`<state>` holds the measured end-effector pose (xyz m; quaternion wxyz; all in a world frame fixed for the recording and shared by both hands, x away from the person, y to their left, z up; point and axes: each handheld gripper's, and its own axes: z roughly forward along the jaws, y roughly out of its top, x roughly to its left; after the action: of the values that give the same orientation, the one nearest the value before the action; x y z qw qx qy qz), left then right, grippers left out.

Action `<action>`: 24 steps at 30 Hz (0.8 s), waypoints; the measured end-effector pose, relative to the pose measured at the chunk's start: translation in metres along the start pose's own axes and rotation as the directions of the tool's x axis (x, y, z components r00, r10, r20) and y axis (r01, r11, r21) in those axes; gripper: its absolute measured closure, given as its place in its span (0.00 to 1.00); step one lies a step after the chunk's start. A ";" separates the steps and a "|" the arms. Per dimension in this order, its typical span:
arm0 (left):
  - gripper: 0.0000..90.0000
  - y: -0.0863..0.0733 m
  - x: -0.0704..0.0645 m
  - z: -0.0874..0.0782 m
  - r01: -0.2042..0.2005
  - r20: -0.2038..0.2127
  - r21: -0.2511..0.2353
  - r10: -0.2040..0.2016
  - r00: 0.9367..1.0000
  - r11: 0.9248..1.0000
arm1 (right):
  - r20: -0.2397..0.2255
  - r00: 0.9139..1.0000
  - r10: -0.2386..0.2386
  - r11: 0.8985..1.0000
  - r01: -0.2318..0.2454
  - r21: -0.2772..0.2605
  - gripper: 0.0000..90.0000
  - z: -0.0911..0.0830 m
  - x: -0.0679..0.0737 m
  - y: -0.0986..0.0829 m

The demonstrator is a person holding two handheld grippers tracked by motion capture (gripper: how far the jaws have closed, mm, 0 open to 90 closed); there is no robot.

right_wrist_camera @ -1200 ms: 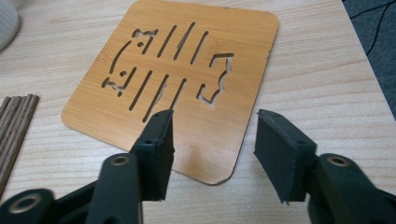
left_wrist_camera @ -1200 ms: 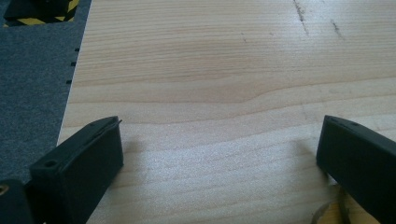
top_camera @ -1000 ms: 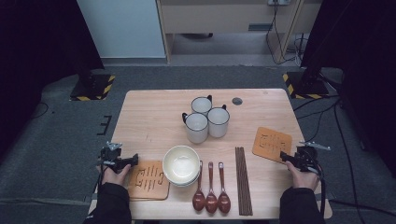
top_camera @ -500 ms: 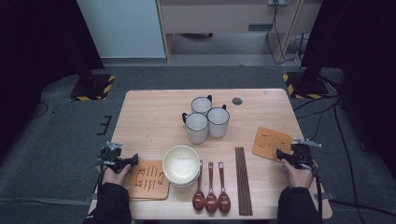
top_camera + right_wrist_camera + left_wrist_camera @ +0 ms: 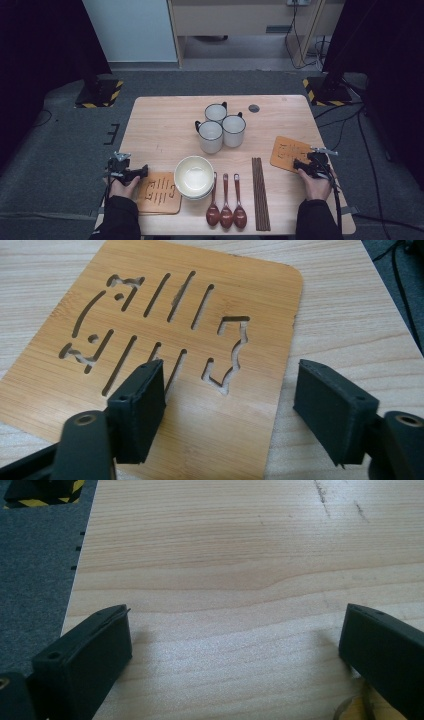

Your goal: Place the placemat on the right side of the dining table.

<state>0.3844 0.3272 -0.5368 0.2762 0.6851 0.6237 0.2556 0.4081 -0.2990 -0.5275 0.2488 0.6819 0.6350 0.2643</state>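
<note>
My right gripper (image 5: 299, 164) is open at the near right corner of a bamboo trivet (image 5: 290, 153), on the table's right side. Through the right gripper view, its jaws (image 5: 232, 407) straddle the near right corner of that slotted trivet (image 5: 160, 340), one jaw over the board and one beside it. My left gripper (image 5: 142, 170) is open at the table's left edge, beside a second bamboo trivet (image 5: 159, 192). Seen from the left gripper view, its jaws (image 5: 235, 645) hover over bare wood, a sliver of trivet (image 5: 350, 711) at the lower right.
A cream bowl (image 5: 194, 176) sits on the left trivet's right side. Three brown spoons (image 5: 226, 207) and dark chopsticks (image 5: 260, 192) lie near the front edge. Three white mugs (image 5: 221, 128) cluster at mid-table, with a small dark disc (image 5: 254, 108) behind. The wooden table (image 5: 160, 125) stands on grey carpet.
My right gripper has moved left and slightly forward, onto the corner of the right trivet. The left gripper has stayed in place.
</note>
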 end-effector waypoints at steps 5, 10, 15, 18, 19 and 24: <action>0.00 0.000 0.000 0.000 0.000 0.000 0.000 0.000 1.000 1.000 | 0.009 1.000 -0.009 1.000 0.009 0.005 0.37 0.000 0.001 0.001; 0.00 0.000 0.000 0.000 0.000 0.000 0.000 0.000 1.000 1.000 | -0.004 1.000 -0.018 1.000 0.018 0.006 0.41 -0.001 -0.001 0.002; 0.00 0.000 0.000 0.000 0.000 0.000 0.000 0.000 1.000 1.000 | -0.018 0.999 -0.048 0.999 0.048 0.002 0.42 -0.001 -0.007 0.002; 0.00 0.000 0.000 0.000 0.000 0.000 0.000 0.000 1.000 1.000 | -0.030 0.998 -0.062 0.998 0.062 0.000 0.42 -0.001 -0.011 0.003; 0.00 0.000 0.000 0.000 0.000 0.000 0.000 0.000 1.000 1.000 | -0.034 0.997 -0.066 0.998 0.066 -0.001 0.42 -0.001 -0.012 0.003; 0.00 0.000 0.000 0.000 0.000 0.001 -0.001 0.000 1.000 1.000 | -0.057 0.995 -0.080 0.997 0.080 -0.003 0.42 0.000 -0.018 0.002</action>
<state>0.3843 0.3270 -0.5369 0.2771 0.6849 0.6235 0.2556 0.4087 -0.3167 -0.5264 0.2413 0.6480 0.6686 0.2736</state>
